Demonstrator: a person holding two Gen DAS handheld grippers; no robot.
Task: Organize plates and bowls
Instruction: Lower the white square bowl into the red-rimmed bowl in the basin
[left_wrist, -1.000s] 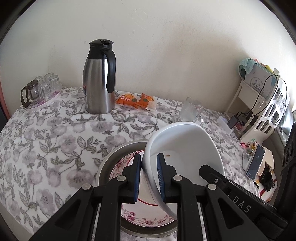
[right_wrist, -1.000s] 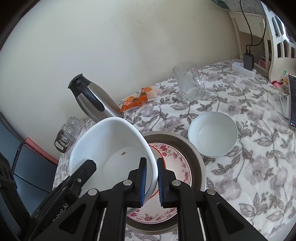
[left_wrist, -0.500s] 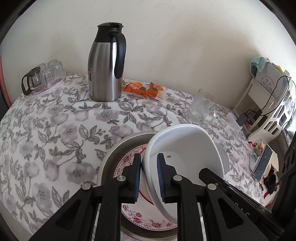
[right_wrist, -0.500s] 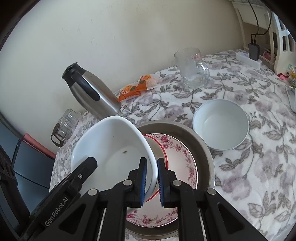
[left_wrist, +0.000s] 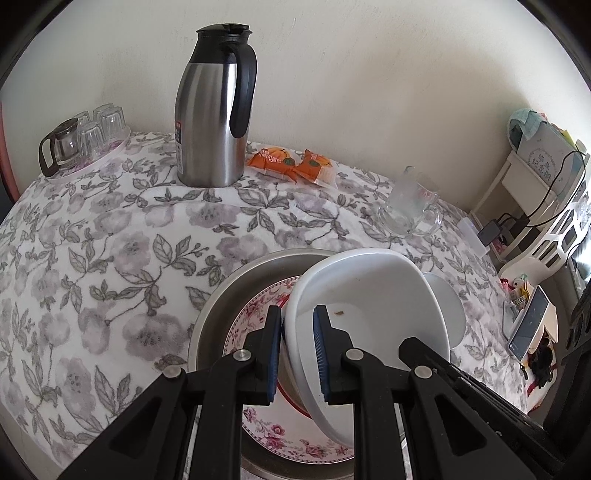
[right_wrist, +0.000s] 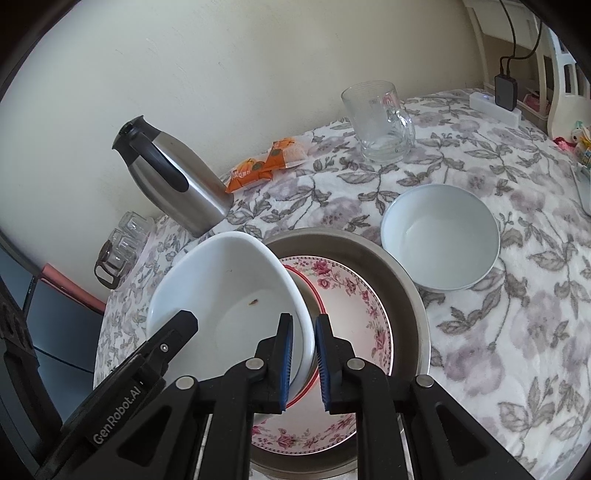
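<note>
Tilted over the floral plate (right_wrist: 354, 295) inside a steel basin (right_wrist: 399, 266), large white bowl (right_wrist: 229, 280) — clamped at opposite rims by left gripper (left_wrist: 297, 354) and right gripper (right_wrist: 303, 360), jaws narrow on its wall. Just beside the basin's rim, small white bowl (right_wrist: 439, 236). Farther back on the floral-cloth table (left_wrist: 110, 236) — thermos (left_wrist: 214, 110), glass mug (right_wrist: 376, 122), orange snack packets (left_wrist: 291, 164); open cloth left of the basin.

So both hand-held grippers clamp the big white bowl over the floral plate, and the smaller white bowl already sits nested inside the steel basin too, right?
Not quite. In the right wrist view the smaller white bowl stands on the floral tablecloth beside the steel basin, not inside it. The rest holds.
</note>
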